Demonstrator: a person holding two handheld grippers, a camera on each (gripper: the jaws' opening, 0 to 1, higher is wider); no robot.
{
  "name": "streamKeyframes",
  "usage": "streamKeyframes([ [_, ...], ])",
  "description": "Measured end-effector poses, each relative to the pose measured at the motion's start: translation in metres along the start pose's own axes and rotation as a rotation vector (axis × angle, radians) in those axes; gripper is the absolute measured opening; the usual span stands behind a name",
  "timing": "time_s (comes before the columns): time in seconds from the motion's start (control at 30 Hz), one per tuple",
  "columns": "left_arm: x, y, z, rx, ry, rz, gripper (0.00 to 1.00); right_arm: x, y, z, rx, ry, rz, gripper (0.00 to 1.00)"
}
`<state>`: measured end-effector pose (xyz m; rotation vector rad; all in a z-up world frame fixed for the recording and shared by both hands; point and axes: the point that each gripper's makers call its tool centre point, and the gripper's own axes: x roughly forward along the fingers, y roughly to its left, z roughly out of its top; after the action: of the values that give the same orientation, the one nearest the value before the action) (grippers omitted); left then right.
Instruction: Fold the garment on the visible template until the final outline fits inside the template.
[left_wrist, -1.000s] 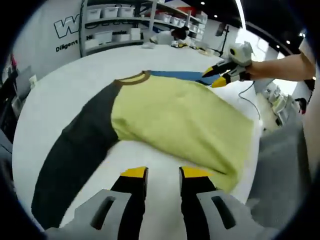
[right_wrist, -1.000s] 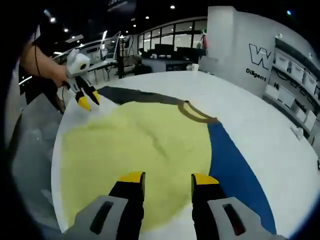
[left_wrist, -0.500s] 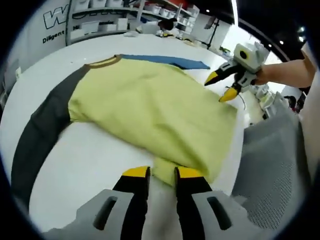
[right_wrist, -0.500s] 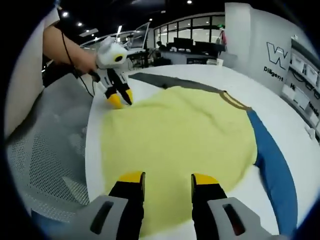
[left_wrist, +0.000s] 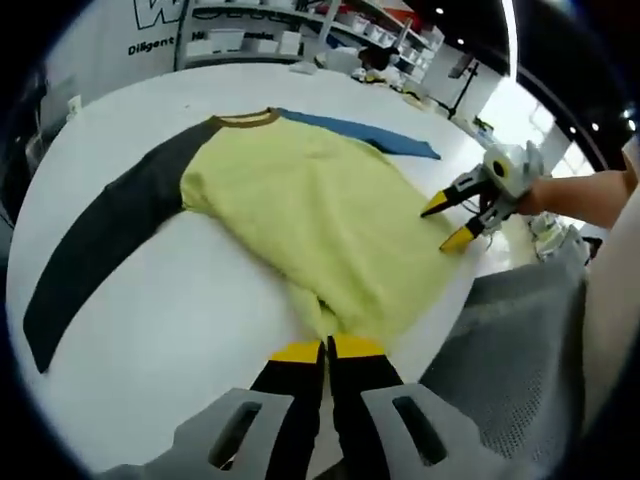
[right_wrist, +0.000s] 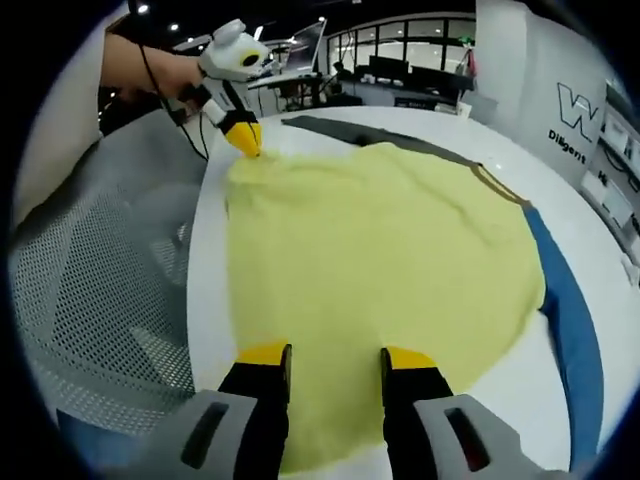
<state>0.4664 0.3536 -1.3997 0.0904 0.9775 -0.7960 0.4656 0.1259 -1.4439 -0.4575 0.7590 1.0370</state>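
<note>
Risk first: I have the left gripper (left_wrist: 326, 349) pinched on the hem corner of the garment (left_wrist: 300, 210), jaws all but together, while the right gripper (right_wrist: 326, 358) hovers spread wide over the opposite hem, holding nothing. If I lift on one corner alone, the soft knit likely bunches or drags toward the table (left_wrist: 190, 300) edge. Shirt lies flat, unfolded: yellow body, charcoal sleeve (left_wrist: 100, 240), blue sleeve (right_wrist: 570, 320), brown collar. Can't make out the template.
</note>
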Motion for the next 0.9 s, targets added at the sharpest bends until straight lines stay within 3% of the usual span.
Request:
streamKeyframes([
  [0.2,-0.014,-0.019,-0.014,-0.02,0.007,0.021,0.04,0.0,-0.002,0.0,-0.003,0.007,-0.008,0.29],
  [0.3,-0.017,-0.017,-0.021,-0.023,0.018,0.043,0.04,-0.001,-0.001,-0.001,-0.003,0.012,-0.009,0.3],
  [0.37,-0.019,-0.025,-0.026,-0.046,0.031,0.002,0.03,-0.002,-0.001,-0.002,-0.007,0.019,-0.009,0.31],
  [0.4,-0.02,-0.032,-0.033,-0.041,0.065,-0.04,0.02,-0.003,-0.001,-0.003,-0.011,0.021,-0.011,0.31],
  [0.47,-0.023,-0.034,-0.041,-0.037,0.108,-0.061,0.02,-0.006,-0.001,-0.006,-0.007,0.026,-0.014,0.31],
  [0.53,-0.025,-0.016,-0.033,-0.025,0.05,-0.013,0.04,-0.008,-0.002,-0.009,-0.005,0.029,-0.018,0.31],
  [0.57,-0.027,0.005,-0.029,-0.055,0.018,0.057,0.04,-0.009,-0.002,-0.011,-0.002,0.031,-0.021,0.31],
  [0.67,-0.024,0.039,-0.03,-0.046,0.014,0.14,0.12,-0.013,0.001,-0.012,-0.004,0.033,-0.022,0.32],
  [0.77,-0.014,0.043,-0.037,-0.026,0.059,0.119,0.15,-0.017,0.007,-0.013,-0.019,0.035,-0.011,0.32],
  [0.9,-0.007,0.023,-0.037,0.087,0.086,0.058,0.21,-0.025,0.014,-0.013,-0.041,0.032,0.006,0.32],
])
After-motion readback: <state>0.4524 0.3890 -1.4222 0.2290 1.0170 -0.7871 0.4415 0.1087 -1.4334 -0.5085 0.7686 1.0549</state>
